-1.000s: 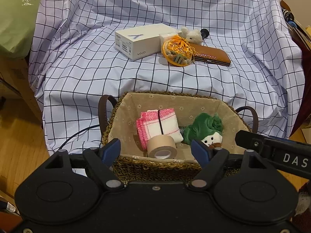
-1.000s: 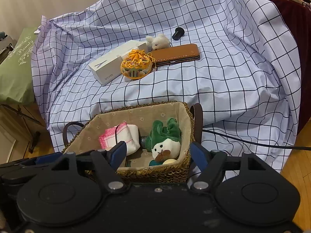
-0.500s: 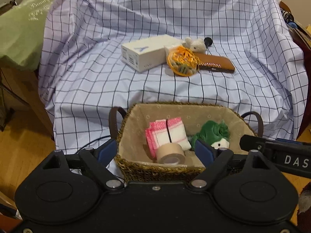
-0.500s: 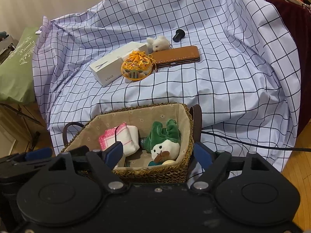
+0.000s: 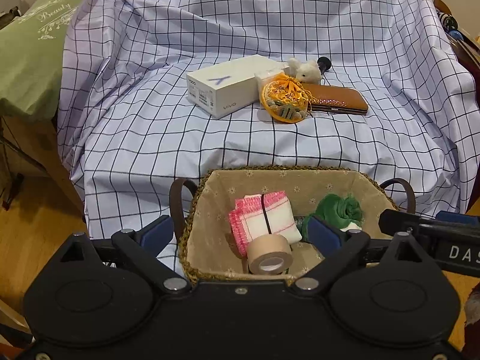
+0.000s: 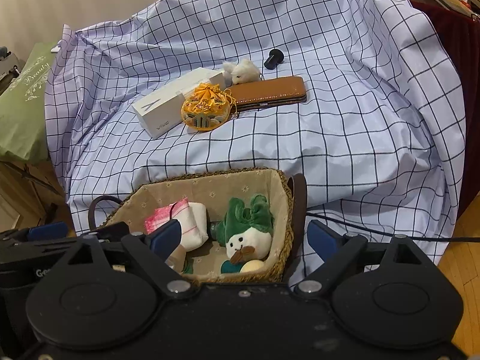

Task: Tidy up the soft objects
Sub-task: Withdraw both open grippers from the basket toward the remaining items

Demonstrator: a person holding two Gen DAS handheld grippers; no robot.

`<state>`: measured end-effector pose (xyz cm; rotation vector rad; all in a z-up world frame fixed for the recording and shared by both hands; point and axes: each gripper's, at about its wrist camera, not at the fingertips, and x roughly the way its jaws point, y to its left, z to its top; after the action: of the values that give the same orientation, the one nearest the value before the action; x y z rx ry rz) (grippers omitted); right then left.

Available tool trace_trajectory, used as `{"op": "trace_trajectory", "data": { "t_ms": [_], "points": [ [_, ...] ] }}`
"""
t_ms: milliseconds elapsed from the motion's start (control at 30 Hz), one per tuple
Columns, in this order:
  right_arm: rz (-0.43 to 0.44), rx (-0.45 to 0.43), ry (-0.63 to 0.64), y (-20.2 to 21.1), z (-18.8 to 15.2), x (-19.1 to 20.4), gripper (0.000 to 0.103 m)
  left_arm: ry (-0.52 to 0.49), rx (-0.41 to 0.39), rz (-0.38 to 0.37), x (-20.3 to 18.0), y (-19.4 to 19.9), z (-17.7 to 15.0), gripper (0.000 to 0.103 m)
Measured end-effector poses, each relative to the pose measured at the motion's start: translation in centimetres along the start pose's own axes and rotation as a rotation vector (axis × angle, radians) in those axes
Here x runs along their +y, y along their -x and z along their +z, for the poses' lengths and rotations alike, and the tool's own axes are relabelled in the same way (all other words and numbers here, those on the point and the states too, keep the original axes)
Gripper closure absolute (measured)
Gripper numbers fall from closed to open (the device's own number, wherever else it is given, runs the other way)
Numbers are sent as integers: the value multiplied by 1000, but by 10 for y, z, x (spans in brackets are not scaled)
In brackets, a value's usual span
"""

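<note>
A woven basket (image 5: 282, 170) with a beige lining stands on the floor before a checked-cloth seat. In it lie a pink-edged white cloth (image 5: 277, 217), a brown tape roll (image 5: 270, 256) and a green-and-white plush (image 6: 247, 234). On the seat lie a small white plush (image 5: 306, 70), an orange embroidered pouch (image 5: 285, 99), a white phone box (image 5: 228, 85) and a brown wallet (image 5: 339, 100). My left gripper (image 5: 240, 231) hovers at the basket's near rim, jaws opening, nothing gripped. My right gripper (image 6: 244, 235) hovers beside it over the basket's right end, jaws also opening and empty.
A small black knob (image 6: 273, 58) lies behind the wallet. A green cushion (image 5: 27, 57) lies on wooden furniture at the left. A black cable (image 6: 375, 231) runs over the wooden floor to the right of the basket. Dark red furniture (image 6: 450, 60) stands at the far right.
Both grippers' jaws have spread wider apart. The left view has tilted up slightly, so the basket sits lower in it. The right view is unchanged.
</note>
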<state>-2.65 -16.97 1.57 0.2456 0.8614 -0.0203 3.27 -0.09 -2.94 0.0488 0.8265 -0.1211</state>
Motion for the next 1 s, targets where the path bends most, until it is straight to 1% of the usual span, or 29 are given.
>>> {"op": "trace_trajectory", "data": {
  "t_ms": [100,233,467,767,1000],
  "points": [
    [-16,-7,8,-4,7,-1,11,-10,1,-12,1,-3,7,9],
    [-46,-34,30,-9,20,-2,7,-37,-14,-16,0,-6,19,9],
    [-78,-71,42,-29,61,-4,4,-58,-16,-35,0,-27,46,8],
    [-135,-98,86,-79,122,-7,4,-74,12,-53,-2,-65,74,8],
    [-170,-130,151,-128,173,4,4,-77,39,-72,-3,-90,89,8]
  ]
}}
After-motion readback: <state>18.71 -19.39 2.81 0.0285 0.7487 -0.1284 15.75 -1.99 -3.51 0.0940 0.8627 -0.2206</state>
